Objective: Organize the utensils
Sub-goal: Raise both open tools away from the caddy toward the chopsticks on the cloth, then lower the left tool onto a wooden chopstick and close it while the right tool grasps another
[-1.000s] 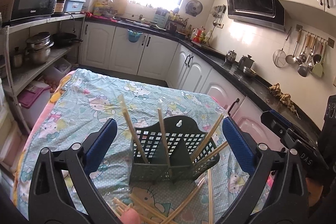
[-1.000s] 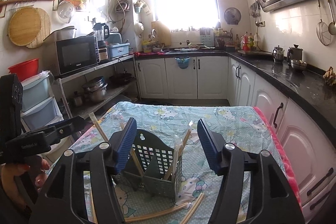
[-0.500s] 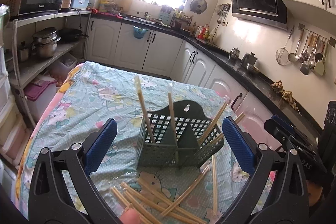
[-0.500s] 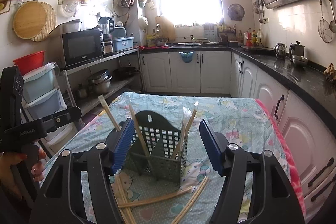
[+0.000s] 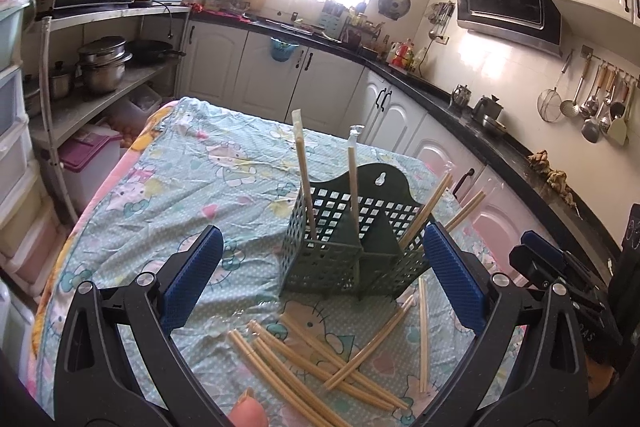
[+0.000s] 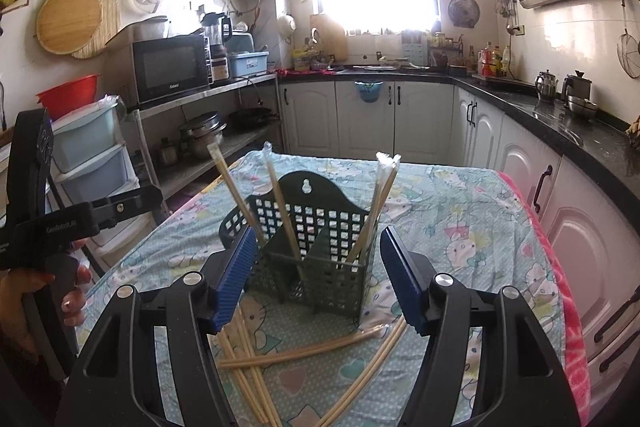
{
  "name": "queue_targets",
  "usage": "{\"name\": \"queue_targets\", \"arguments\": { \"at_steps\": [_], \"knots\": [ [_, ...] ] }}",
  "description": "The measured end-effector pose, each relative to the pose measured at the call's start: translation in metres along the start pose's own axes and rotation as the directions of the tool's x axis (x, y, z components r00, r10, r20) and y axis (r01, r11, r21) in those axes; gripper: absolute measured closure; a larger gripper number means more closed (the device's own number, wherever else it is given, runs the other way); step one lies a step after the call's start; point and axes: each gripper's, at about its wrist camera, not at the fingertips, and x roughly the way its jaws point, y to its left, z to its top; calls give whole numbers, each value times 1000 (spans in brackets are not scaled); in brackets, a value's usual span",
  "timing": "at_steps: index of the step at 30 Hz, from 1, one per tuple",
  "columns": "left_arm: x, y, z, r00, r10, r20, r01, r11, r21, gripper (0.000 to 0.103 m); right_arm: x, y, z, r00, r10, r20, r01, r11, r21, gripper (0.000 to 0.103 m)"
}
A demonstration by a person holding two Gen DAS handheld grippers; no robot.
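The green perforated utensil holder [image 5: 352, 247] stands upright on the bench [image 5: 192, 187], which is covered with a patterned cloth. Wrapped chopsticks [image 5: 304, 179] lean inside its compartments; loose chopsticks [image 5: 320, 355] lie crossed on the cloth in front. Left gripper [image 5: 320, 287] jaws: wide, empty. Right gripper [image 6: 316, 279] jaws: wide, empty, flanking the holder without contact.

upright chopsticks [image 5: 303, 183] — overhead obstacle
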Motion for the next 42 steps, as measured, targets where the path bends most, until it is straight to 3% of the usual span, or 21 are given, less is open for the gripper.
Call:
{"name": "queue_targets", "arguments": {
  "at_steps": [22, 35, 42],
  "knots": [
    [6, 18, -31, 996, 52, -72, -52, 999, -3, 11, 15, 18, -40, 993, 26, -116, -31, 999, -39, 41],
    [21, 37, -51, 984, 101, -146, -103, 995, -2, 11, 42, 39, -58, 977, 69, -200, -86, 994, -73, 41],
    [34, 45, -61, 974, 120, -194, -120, 993, 14, 28, 66, 48, -66, 962, 89, -257, -114, 990, -87, 41]
  ]
}}
